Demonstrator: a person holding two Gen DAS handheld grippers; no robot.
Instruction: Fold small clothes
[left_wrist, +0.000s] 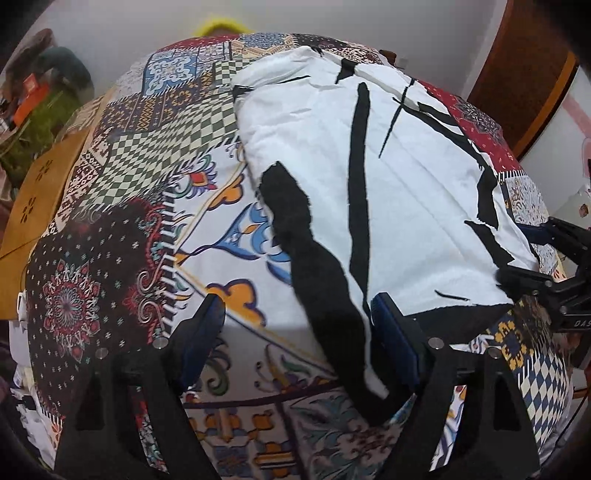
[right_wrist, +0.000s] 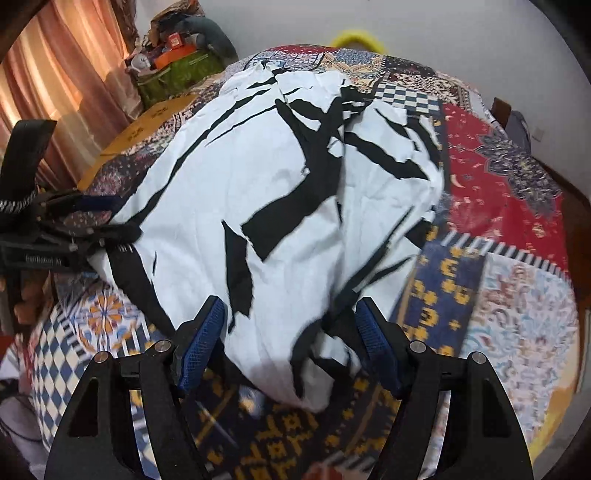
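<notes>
A white garment with bold black strokes (left_wrist: 406, 184) lies spread on a table under a patchwork-print cloth (left_wrist: 129, 166). My left gripper (left_wrist: 301, 325) stands open at the garment's near left edge. A black patch of fabric runs down between its fingers, and the left pad is clear of the fabric. In the right wrist view the same garment (right_wrist: 258, 166) lies rumpled. My right gripper (right_wrist: 291, 332) is open astride its near bunched end, with blurred fabric filling the gap. The right gripper (left_wrist: 535, 266) also shows at the garment's right corner, and the left gripper (right_wrist: 92, 229) at its left corner.
A brown cardboard sheet (left_wrist: 40, 184) lies at the table's left edge. A green bag with clutter (right_wrist: 170, 74) stands beyond it by the curtain (right_wrist: 55, 74). A yellow ring (right_wrist: 354, 37) peeks over the far edge. Dark wooden furniture (left_wrist: 524, 74) stands at the right.
</notes>
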